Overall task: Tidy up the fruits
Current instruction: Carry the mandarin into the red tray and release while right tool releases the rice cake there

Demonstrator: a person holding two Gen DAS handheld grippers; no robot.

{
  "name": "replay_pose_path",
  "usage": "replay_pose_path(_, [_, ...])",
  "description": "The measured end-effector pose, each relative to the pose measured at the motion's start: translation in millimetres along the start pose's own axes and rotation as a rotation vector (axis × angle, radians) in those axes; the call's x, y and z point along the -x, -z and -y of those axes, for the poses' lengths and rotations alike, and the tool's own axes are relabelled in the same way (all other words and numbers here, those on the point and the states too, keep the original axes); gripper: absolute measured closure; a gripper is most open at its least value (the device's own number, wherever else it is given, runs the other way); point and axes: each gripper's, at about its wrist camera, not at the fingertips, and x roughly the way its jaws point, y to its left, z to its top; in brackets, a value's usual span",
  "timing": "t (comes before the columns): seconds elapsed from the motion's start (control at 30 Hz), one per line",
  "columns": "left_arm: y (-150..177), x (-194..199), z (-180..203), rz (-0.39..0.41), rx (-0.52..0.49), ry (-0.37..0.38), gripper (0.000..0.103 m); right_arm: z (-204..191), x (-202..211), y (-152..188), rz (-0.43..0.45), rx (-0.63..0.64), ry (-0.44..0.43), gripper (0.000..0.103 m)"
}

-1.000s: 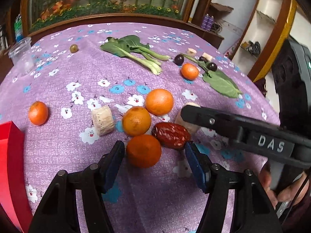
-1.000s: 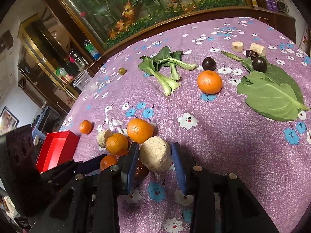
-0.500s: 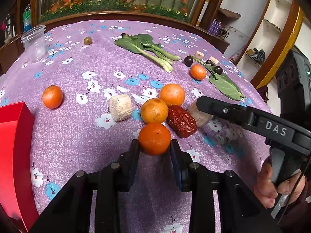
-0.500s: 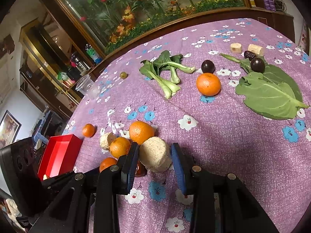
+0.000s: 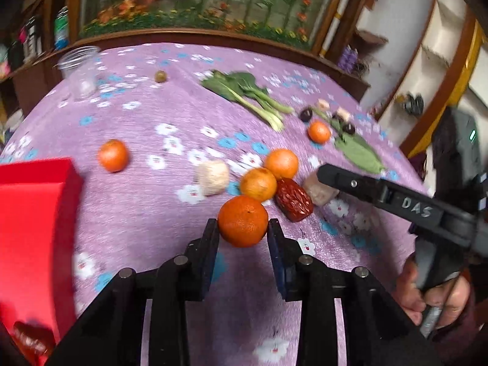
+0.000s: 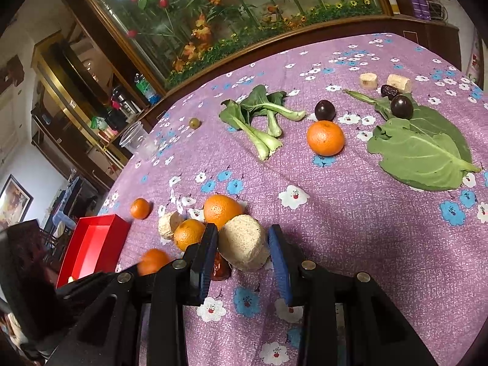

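My left gripper is shut on an orange, both pads against its sides, just in front of the pile on the purple flowered cloth. In the pile lie two more oranges, a red date and a beige chunk. My right gripper is shut on another beige chunk at the pile's right side. The red box stands at the left, open. The right wrist view shows the held orange blurred, near the box.
A lone orange lies near the box. Farther back are bok choy, an orange, dark plums, a big green leaf, two small beige slices, a green olive and a plastic cup. A person's hand holds the right gripper.
The left gripper's jaws closed onto the orange, then carried it leftward toward the red box, which fills more of the view. The right gripper kept still on its chunk.
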Motion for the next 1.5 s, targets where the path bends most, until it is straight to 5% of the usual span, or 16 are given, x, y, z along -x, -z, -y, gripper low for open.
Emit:
replay_pose_path(0.3, [18,81,-72,0.133,0.212,-0.017,0.072,-19,18,8,0.013,-0.003,-0.034,0.065])
replay_pose_path(0.53, [39,122,-118,0.2,0.32,-0.044,0.072,-89,20,21,-0.046,0.089,-0.115,0.065])
replay_pose_path(0.8, [56,169,-154,0.278,0.344,-0.17,0.071,-166,9,40,-0.113,0.206,-0.181,0.065])
replay_pose_path(1.07, [78,187,-201,0.291,0.438,-0.189,0.071,-219,-15,63,-0.18,0.29,-0.217,0.065])
replay_pose_path(1.5, [88,196,-226,0.315,0.493,-0.188,0.071,-233,-29,69,-0.219,0.304,-0.223,0.065])
